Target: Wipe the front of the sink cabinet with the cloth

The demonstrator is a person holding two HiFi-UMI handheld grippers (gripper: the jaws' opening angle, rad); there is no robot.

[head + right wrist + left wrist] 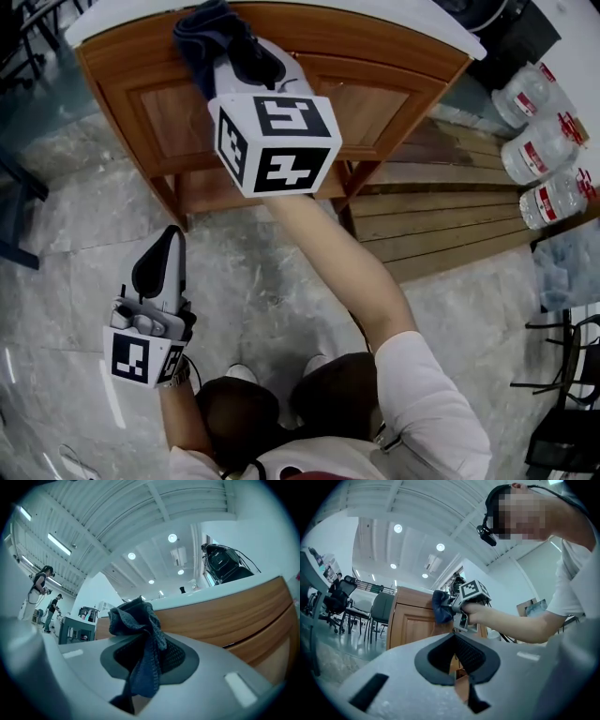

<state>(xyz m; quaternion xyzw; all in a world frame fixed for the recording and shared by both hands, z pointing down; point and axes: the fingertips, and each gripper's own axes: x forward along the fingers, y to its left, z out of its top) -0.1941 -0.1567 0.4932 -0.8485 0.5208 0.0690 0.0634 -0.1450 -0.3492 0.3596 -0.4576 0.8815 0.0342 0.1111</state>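
Observation:
A wooden sink cabinet [281, 103] with panelled doors and a white top stands ahead of me. My right gripper [220, 42] is shut on a dark blue cloth [208, 33], holding it up against the top rail of the cabinet front. In the right gripper view the cloth [140, 639] hangs bunched between the jaws, with the cabinet's wood [234, 620] just beyond. The left gripper view shows the cloth [440, 606] pressed at the cabinet [412, 623] front. My left gripper [171, 246] hangs low over the floor, shut on nothing, well short of the cabinet.
Grey marble floor [84, 244] lies before the cabinet. A wooden slatted platform [450, 216] runs to the right, with three water bottles [548, 150] beyond it. Dark chair frames [567, 394] stand at the far right. Office chairs [342, 602] sit off to the cabinet's side.

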